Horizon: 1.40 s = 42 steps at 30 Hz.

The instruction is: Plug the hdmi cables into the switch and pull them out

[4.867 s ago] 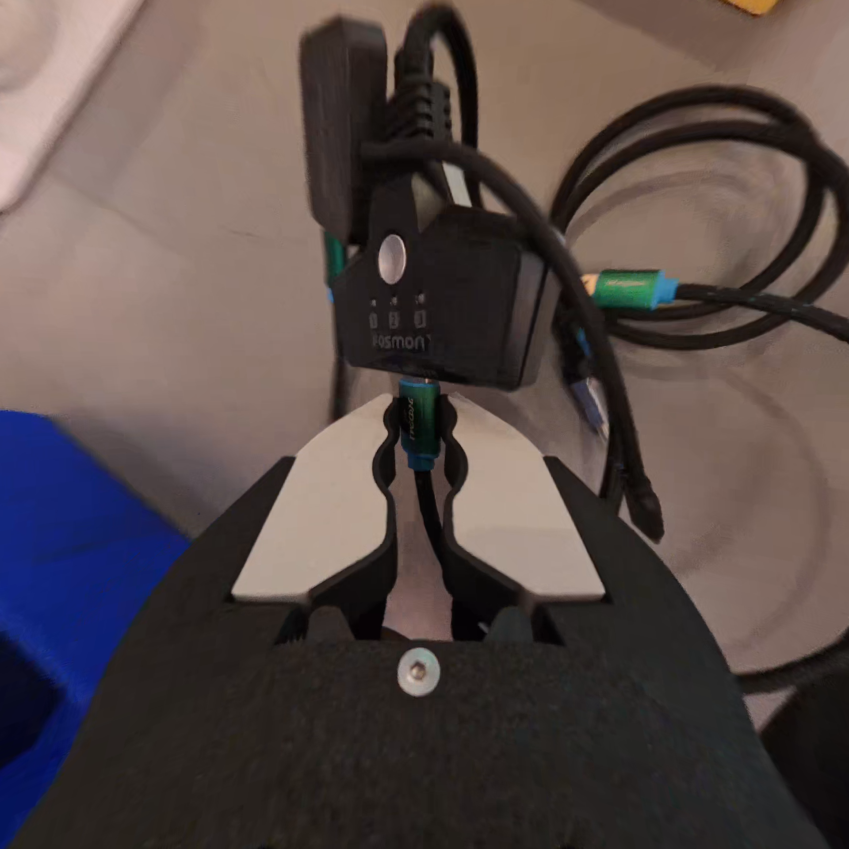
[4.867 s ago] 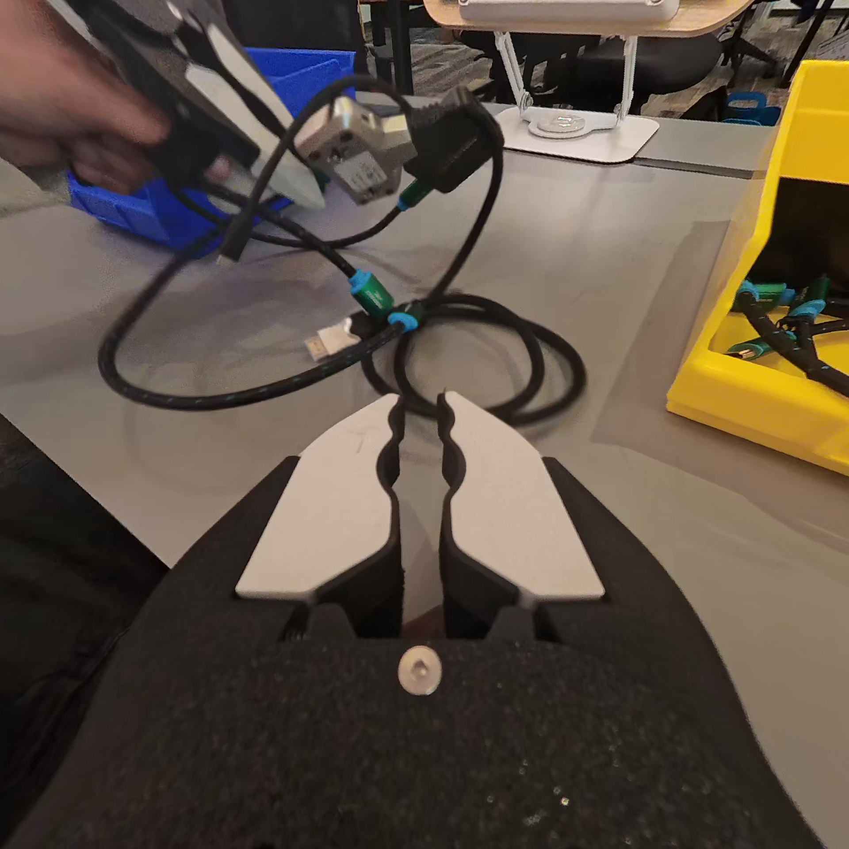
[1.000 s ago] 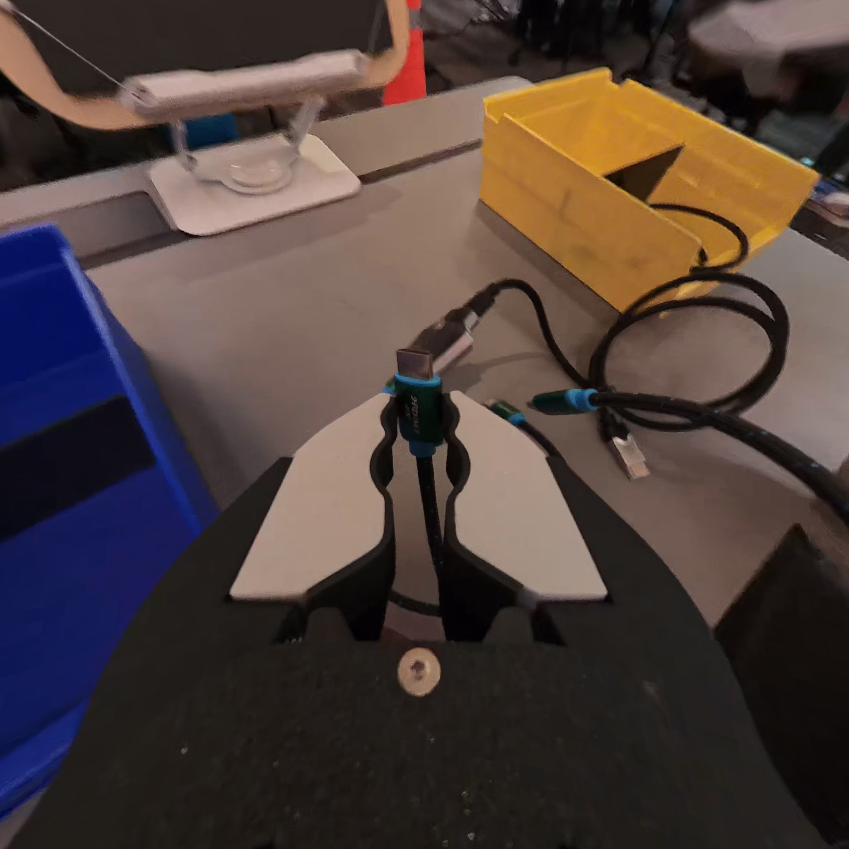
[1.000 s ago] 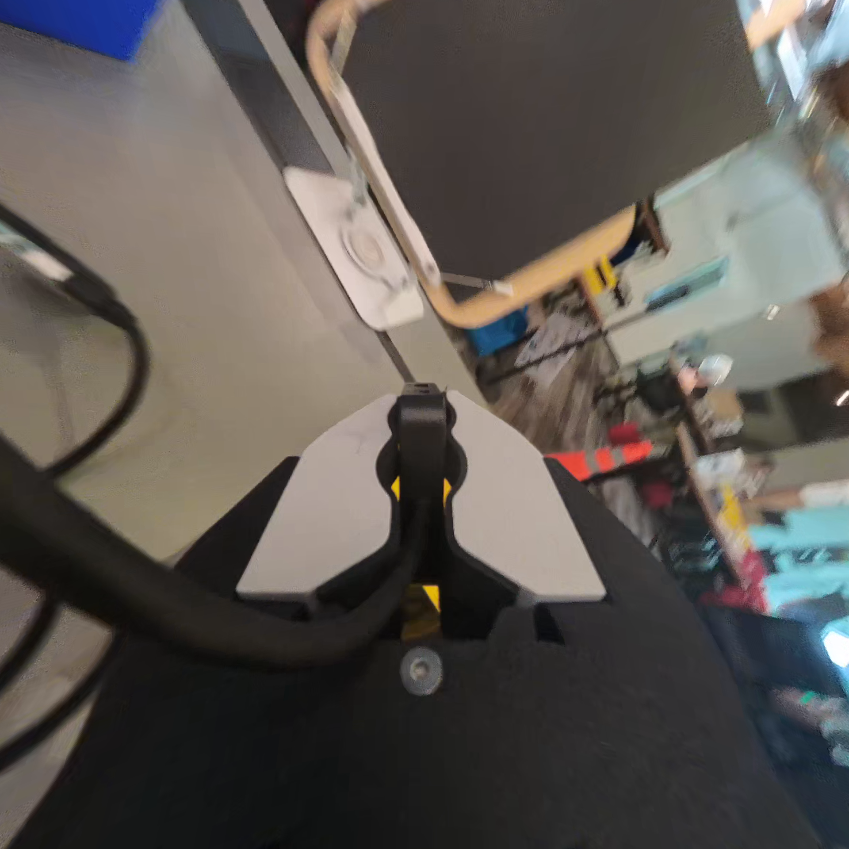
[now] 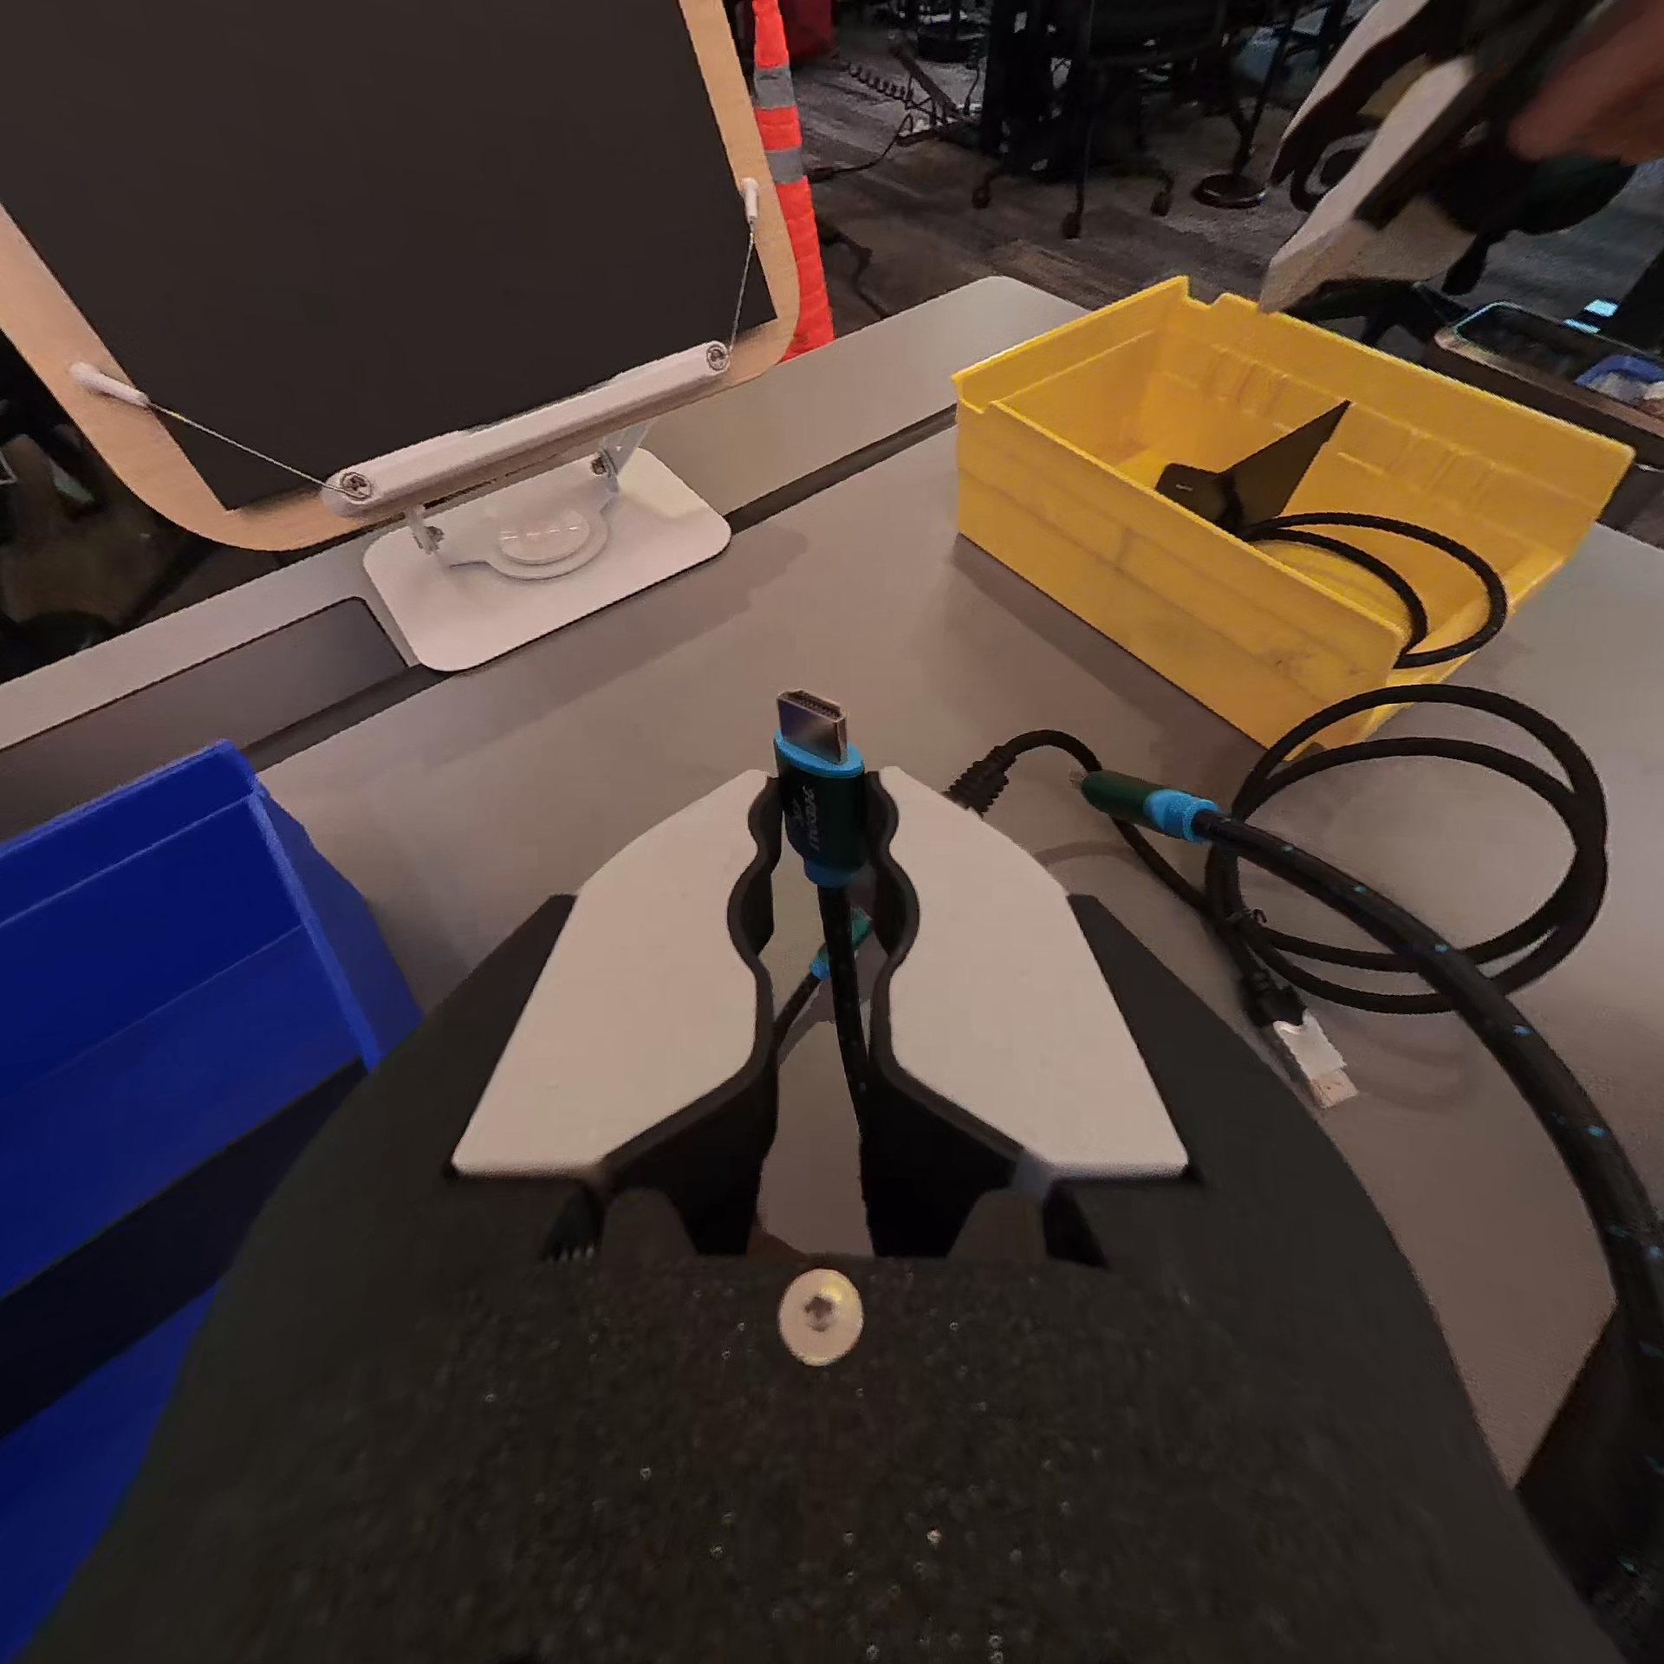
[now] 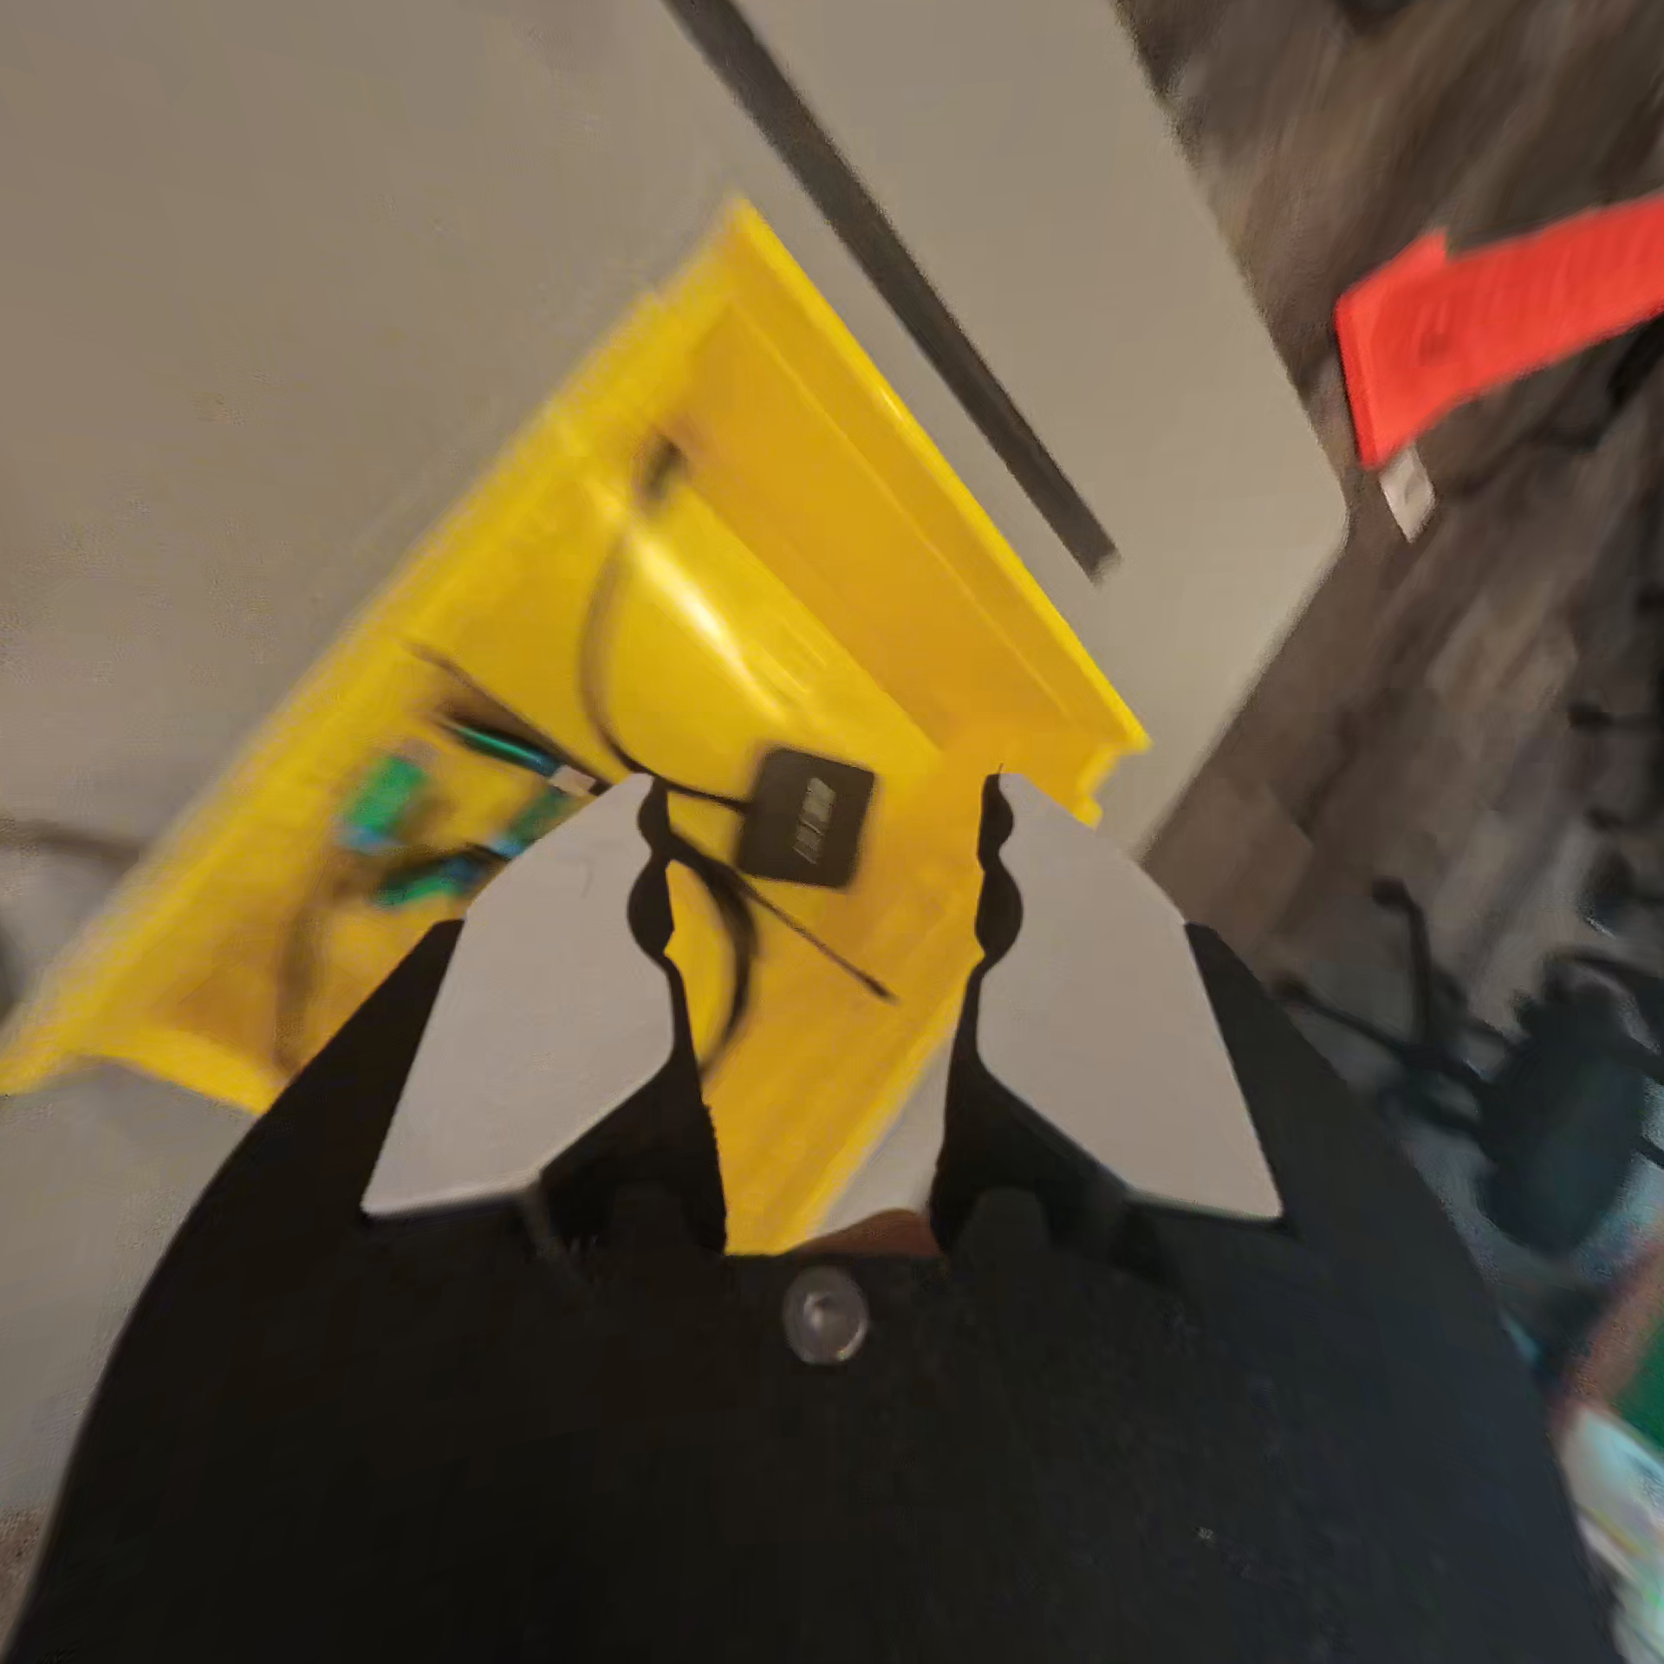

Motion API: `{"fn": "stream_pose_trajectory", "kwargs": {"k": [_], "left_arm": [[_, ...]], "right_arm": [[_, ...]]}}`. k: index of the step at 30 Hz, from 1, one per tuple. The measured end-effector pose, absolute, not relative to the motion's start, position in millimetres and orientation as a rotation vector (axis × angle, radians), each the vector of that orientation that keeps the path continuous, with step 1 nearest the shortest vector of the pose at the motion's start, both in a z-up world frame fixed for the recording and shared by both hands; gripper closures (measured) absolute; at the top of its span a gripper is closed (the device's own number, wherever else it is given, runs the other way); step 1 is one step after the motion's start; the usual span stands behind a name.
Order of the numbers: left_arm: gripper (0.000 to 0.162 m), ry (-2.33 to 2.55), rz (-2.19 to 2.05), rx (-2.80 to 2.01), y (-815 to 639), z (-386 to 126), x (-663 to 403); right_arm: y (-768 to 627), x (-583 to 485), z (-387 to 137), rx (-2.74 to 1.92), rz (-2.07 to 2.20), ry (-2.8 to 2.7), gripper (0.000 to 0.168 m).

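Grey and matte, the tabletop [image 5: 558,792] in the left wrist view carried a blue plastic bin [image 5: 153,1035] at the left, a yellow plastic bin [image 5: 1125,558] at the right and a dark panel on a white stand [image 5: 540,558] behind. The left gripper [image 5: 818,792] pointed forward, level over the table, its tongs clamped on the green-and-blue HDMI plug [image 5: 821,801] of a black braided cable, metal tip upright. One more such plug [image 5: 1148,800] and a bare metal connector [image 5: 1310,1058] lay beside a coiled cable [image 5: 1405,900]. The right gripper [image 5: 1333,225] hovered above the yellow bin. In the blurred right wrist view, the right gripper [image 6: 815,792] looked down with tongs wide apart, holding nothing, over the yellow bin [image 6: 900,504], where the black HDMI switch [image 6: 804,815] lay among roughly three green-and-blue plugs [image 6: 387,801].
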<state>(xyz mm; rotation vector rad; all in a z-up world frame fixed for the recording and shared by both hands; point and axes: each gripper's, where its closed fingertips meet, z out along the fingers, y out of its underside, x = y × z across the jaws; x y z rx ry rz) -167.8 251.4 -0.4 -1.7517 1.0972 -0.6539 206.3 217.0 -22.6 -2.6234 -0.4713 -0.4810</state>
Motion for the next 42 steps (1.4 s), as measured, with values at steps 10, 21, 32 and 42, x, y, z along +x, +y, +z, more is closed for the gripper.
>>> {"fn": "stream_pose_trajectory", "kwargs": {"k": [10,21,32,42], "left_arm": [[0.145,0.979,-0.600,-1.869,269.6,-21.4,-178.6],[0.142,0.891,-0.878,-1.798,239.8,7.4,-194.0],[0.148,1.181,-0.818,-1.739,100.6,-111.6,-258.7],[0.148,1.216,-0.798,-1.745,91.2,-120.4,-260.5]], "right_arm": [[112.9,-195.9,-50.4,-2.021,0.596,-0.694,0.097],[136.8,-180.9,-12.7,-1.851,0.405,-0.396,0.168],[94.4,122.3,91.0,-1.681,-0.054,-0.009,0.168],[92.7,174.2,-13.6,-1.875,-0.355,-0.232,0.168]]}}
